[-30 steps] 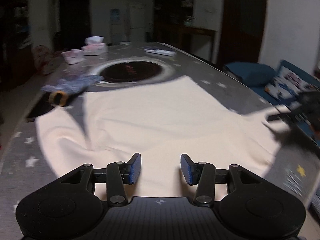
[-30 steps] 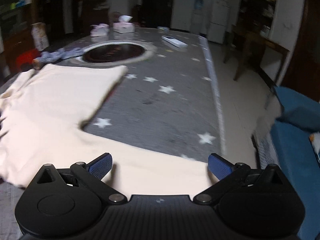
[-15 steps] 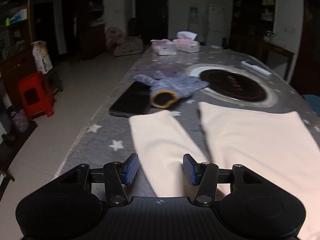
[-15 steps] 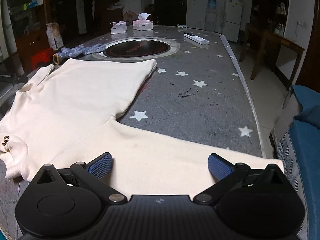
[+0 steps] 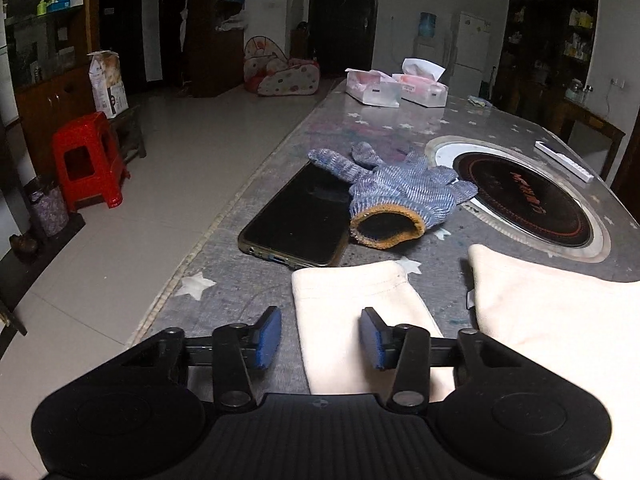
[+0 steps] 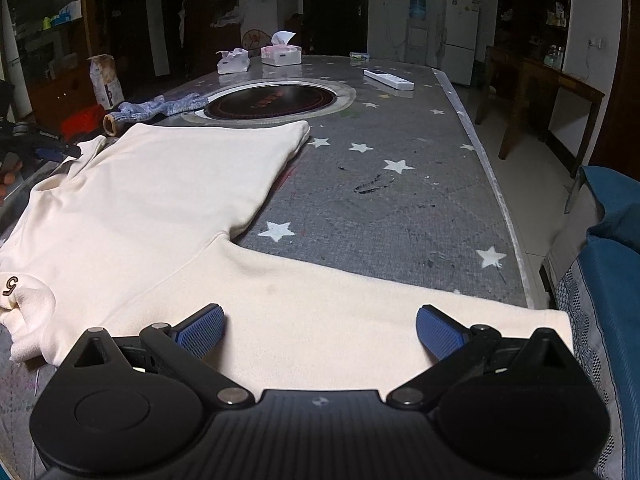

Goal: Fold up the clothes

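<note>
A cream long-sleeved top [image 6: 160,200] lies spread flat on the grey star-patterned table [image 6: 400,200]. In the right wrist view one sleeve [image 6: 360,312] runs across to the table's right edge, and my right gripper [image 6: 320,330] is wide open above it. In the left wrist view the other sleeve's cuff end [image 5: 352,292] lies between the fingers of my left gripper [image 5: 320,338], which is open, with the top's body [image 5: 560,312] to the right. Neither gripper holds cloth.
A black phone [image 5: 296,216] and a blue knitted glove [image 5: 400,196] lie just beyond the cuff. A round inset cooktop [image 5: 520,196], two tissue boxes [image 5: 396,86] and a white remote [image 6: 388,79] are farther back. A blue sofa [image 6: 612,260] stands beyond the right edge, a red stool [image 5: 88,160] to the left.
The left gripper swung left from over the top's body to the left sleeve cuff and moved closer to it. The right gripper settled over the right sleeve, staying wide open.
</note>
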Tool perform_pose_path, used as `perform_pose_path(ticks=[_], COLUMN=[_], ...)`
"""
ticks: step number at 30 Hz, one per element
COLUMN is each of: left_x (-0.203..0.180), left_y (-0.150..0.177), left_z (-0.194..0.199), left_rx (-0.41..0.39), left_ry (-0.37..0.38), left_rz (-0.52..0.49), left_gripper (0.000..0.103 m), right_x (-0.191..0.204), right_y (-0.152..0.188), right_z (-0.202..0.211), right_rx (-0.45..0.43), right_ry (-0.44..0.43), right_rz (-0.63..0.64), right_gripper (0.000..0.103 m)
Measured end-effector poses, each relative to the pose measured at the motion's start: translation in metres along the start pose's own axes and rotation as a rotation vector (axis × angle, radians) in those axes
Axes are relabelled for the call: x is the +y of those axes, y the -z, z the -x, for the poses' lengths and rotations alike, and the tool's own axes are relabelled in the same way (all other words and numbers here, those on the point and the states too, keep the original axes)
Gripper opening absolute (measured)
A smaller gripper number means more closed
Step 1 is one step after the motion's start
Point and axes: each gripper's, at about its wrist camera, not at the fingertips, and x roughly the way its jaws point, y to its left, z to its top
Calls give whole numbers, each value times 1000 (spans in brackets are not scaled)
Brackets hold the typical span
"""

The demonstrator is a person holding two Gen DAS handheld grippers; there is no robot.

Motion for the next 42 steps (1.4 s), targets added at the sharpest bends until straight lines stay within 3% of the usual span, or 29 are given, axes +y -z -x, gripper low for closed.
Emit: perform_pose_path(ticks=[3,5,8,22,28,38,42], left_x=[-2,-4,-3,56,71,74,43], left_y=[1,0,-1,22,47,59,59], left_z=[0,0,2,37,65,97,118], left_rx=[-10,-12,-13,-10,2,36,-16], left_ry=[11,8,-22,-233,-325,-295,-202], left_rz=[-20,-33,-35,30,50,38,-32], left_gripper=[30,12,6,5,3,12,12], right_x=[0,0,0,1,1,9,27], right_y=[0,1,0,1,0,-4,-9], right_z=[0,-1,-1,-1,-1,6,19], right_rx=[-4,-6,-7,-15,-11,3,-29], right_ry=[2,4,6,10,8,6,-38], right_rz=[-1,0,0,0,4,52,124], right_gripper=[103,103,103,103,103,103,103])
